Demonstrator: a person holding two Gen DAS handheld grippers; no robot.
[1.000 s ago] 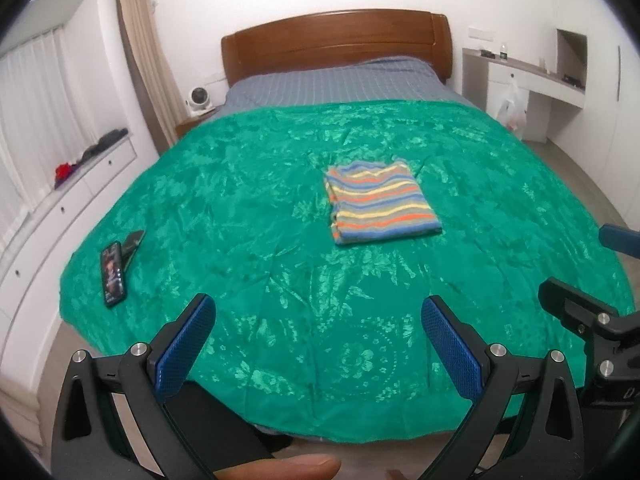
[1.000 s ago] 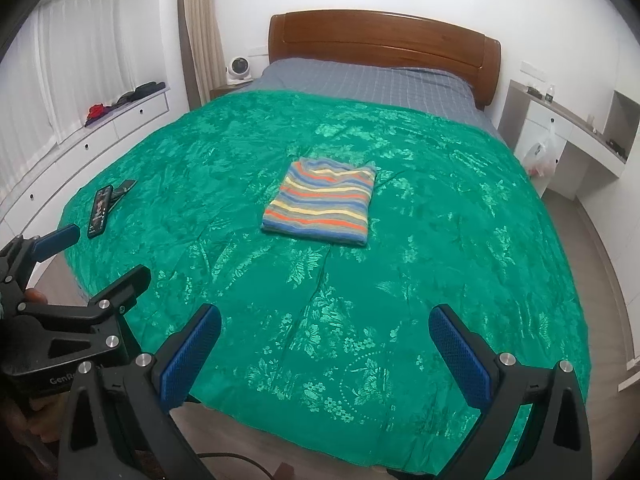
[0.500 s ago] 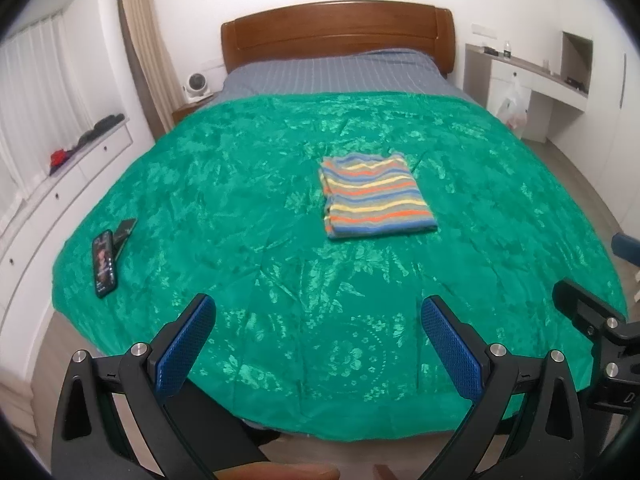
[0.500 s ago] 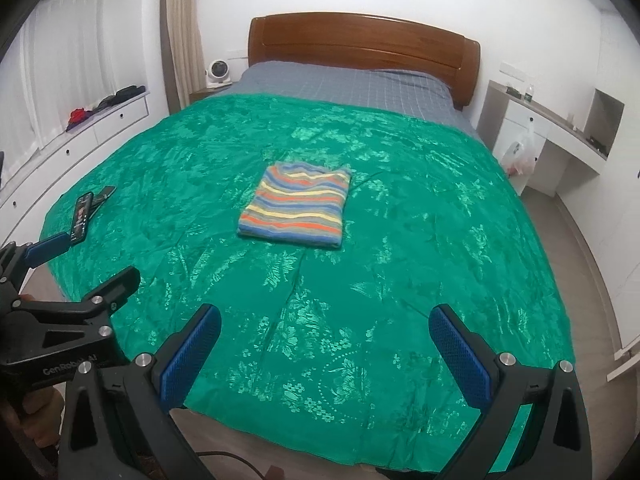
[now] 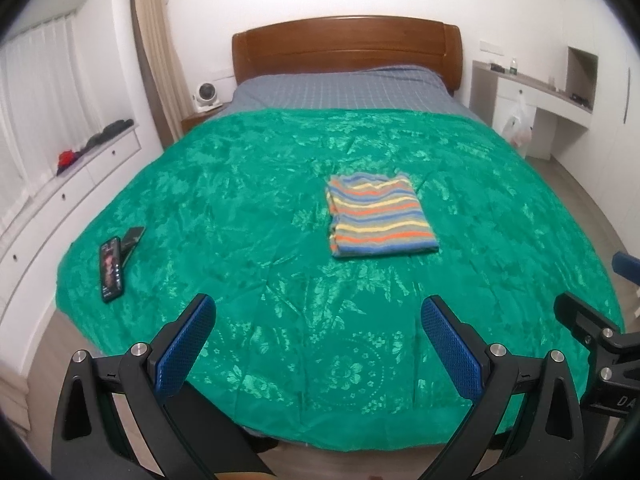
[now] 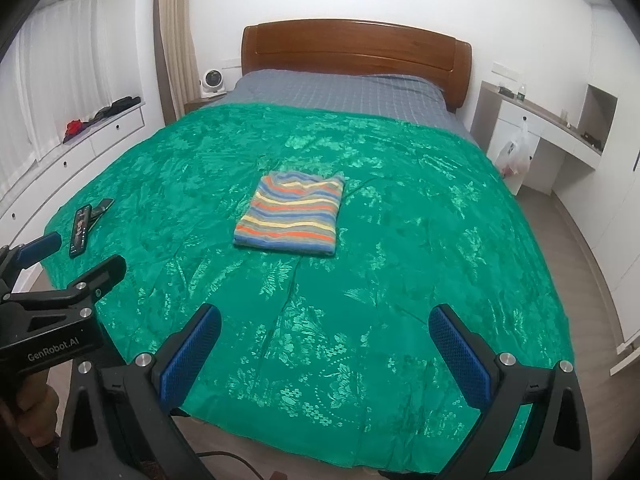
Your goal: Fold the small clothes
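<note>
left wrist view: my left gripper [image 5: 316,344] and right gripper [image 6: 326,354], jaws apart, hover at the foot edge of the green floral bedspread [image 5: 248,208]; folded rainbow-striped knit garment [image 5: 378,216] lies mid-bed.

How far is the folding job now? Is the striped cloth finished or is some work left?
Done, it seems: the striped cloth lies as a neat folded rectangle mid-bed on the green cover. In hand: nothing; the left gripper and right gripper are both open and empty, near the foot of the bed. Left: no other unfolded clothes show on the cover.
</note>
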